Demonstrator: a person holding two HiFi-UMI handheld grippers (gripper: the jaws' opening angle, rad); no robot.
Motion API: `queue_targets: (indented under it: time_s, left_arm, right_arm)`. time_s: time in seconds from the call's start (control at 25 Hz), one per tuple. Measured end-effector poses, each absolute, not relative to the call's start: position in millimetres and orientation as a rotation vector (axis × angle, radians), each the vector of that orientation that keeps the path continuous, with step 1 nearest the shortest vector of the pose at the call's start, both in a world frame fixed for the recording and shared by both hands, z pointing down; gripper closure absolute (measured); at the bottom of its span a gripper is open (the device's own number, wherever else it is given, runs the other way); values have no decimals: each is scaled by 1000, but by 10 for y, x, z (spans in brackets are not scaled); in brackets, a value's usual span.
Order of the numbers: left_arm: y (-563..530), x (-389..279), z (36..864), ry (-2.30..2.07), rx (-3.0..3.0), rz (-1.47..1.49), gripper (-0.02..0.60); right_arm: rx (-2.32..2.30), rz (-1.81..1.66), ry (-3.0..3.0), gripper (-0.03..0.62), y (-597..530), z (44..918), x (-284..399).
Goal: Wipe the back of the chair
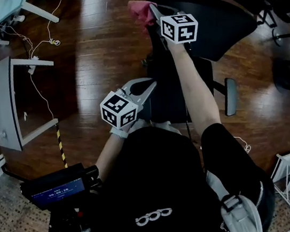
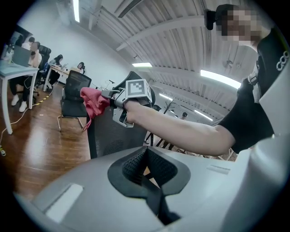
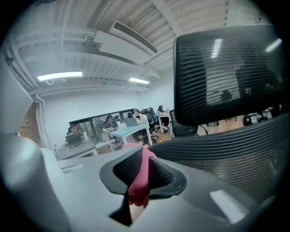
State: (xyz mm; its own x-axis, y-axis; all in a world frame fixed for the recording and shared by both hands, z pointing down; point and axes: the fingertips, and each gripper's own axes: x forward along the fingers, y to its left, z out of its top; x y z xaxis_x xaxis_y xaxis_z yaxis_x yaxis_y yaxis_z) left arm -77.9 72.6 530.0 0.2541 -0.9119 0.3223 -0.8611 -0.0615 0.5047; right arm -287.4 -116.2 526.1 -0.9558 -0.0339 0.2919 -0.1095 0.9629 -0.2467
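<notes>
Our right gripper (image 3: 138,170) has its fingers clenched on a pink cloth (image 3: 137,183). We hold it at the top edge of the black mesh chair back (image 3: 235,149), just beside the headrest (image 3: 226,68). The cloth seems to touch the mesh, though we cannot be sure. Our left gripper (image 2: 146,170) hangs lower, near the chair back and over the wooden floor (image 1: 97,49), its fingers closed together on nothing.
</notes>
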Motion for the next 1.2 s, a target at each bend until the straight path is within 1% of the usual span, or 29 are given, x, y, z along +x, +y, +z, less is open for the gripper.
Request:
queue_targets:
  time_s: [0.24,0.72,1.2]
  left_arm:
    - [730,-756,5293,-1580,1929,-89,591]
    - [287,-548,5029,-1494,1992,-58,591]
    - [-61,-177,4904,-1397,2044,-13,591]
  right_arm:
    - [253,392,-2836,559,-1629,5174,-2674]
    - [486,311,-2769,559,-2766,4994,-2010]
    - [737,304,-2700,559,-3801,4873,-1042]
